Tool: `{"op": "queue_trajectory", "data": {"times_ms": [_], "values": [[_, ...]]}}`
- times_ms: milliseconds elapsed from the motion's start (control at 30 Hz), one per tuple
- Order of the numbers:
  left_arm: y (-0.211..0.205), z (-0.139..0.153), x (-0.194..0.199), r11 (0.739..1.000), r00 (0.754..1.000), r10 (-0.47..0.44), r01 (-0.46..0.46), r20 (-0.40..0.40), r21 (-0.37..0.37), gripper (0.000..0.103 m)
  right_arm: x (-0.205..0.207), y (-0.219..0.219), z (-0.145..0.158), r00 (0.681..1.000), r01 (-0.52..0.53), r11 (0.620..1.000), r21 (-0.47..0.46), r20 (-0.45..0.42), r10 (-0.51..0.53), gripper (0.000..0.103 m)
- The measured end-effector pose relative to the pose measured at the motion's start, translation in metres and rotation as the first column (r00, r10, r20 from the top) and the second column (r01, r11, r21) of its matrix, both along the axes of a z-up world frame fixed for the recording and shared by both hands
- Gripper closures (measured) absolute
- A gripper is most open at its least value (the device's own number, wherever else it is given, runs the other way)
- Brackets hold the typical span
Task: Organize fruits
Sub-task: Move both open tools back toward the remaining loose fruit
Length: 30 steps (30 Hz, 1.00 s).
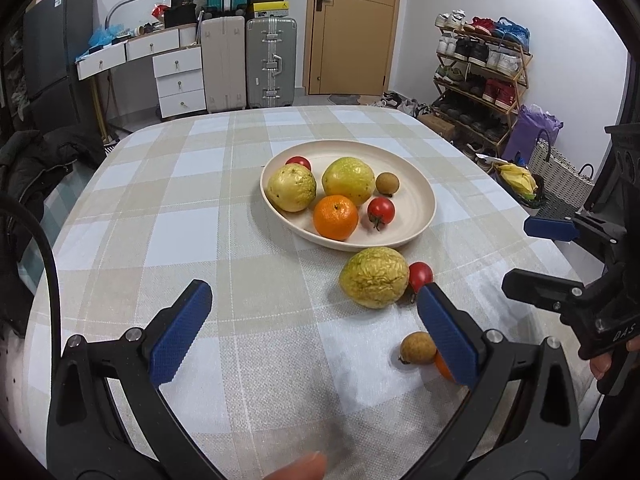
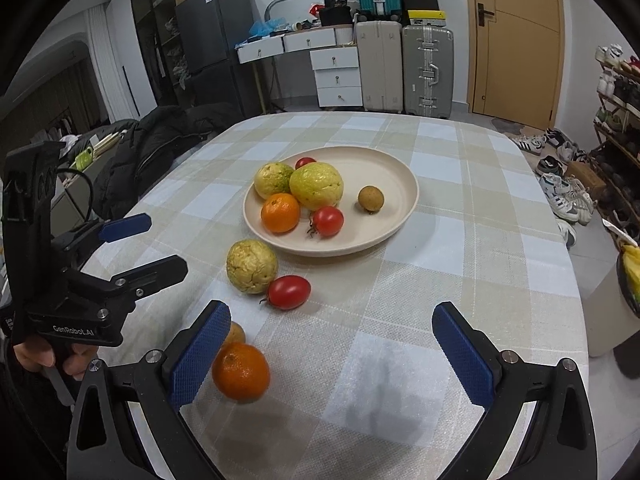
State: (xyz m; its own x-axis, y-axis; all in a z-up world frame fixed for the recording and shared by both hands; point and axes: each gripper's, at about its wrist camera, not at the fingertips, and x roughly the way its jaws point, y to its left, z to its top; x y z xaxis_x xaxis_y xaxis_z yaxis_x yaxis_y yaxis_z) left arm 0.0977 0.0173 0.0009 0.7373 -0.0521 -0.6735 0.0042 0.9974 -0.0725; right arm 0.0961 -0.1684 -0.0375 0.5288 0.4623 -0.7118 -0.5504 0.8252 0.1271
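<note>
Grippers [image 1: 316,324] [image 2: 332,356] angled tableward, jaws wide.

I'm seeing a beige-and-white checked cloth on the table [image 2: 460,208] and a cream plate [image 2: 396,184] with yellow-green, orange and red fruit. Loose on the cloth: an orange mandarin [image 2: 241,372], a red tomato [image 2: 289,292]. Blue pads [image 2: 200,356] on my black claws.

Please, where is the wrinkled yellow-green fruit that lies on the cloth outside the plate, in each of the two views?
Left wrist view: wrinkled fruit, right of centre, just below the plate, a red tomato behind its right side.
Right wrist view: wrinkled fruit, left of centre, below the plate's left edge.
Shared landmark: the cream plate.
</note>
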Motion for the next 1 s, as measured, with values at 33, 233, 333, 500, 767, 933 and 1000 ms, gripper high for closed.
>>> {"op": "queue_trajectory", "data": {"times_ms": [33,233,333,500,767,933,1000], "values": [[-0.001,-0.001,0.000,1.000,1.000,-0.001,0.001,-0.005,0.002,0.001,-0.001,0.002,0.000,1.000,-0.004,1.000,-0.010,0.001,0.004,0.000],[-0.006,-0.003,0.001,0.999,1.000,-0.010,0.011,-0.009,0.034,0.001,-0.003,0.009,-0.005,1.000,-0.030,0.998,-0.047,-0.007,0.030,0.000],[-0.007,-0.004,0.002,1.000,1.000,-0.017,0.017,-0.017,0.024,0.001,-0.002,0.012,-0.010,0.999,-0.043,0.997,-0.063,-0.026,0.042,0.000],[-0.009,-0.007,0.005,0.999,0.999,-0.020,0.021,-0.031,0.036,0.001,-0.006,0.019,-0.015,0.996,-0.085,0.993,-0.078,-0.044,0.082,0.000],[-0.007,-0.015,0.010,0.999,0.998,-0.023,0.025,-0.064,0.032,0.001,-0.015,0.033,-0.027,0.984,-0.164,0.982,-0.095,-0.092,0.156,0.000],[-0.008,-0.019,0.013,0.999,0.997,-0.028,0.031,-0.077,0.036,0.001,-0.014,0.036,-0.037,0.970,-0.204,0.976,-0.077,-0.148,0.191,0.000],[-0.008,-0.020,0.014,0.999,0.996,-0.029,0.032,-0.082,0.036,0.001,-0.014,0.038,-0.041,0.966,-0.218,0.973,-0.073,-0.162,0.204,0.000]]}}
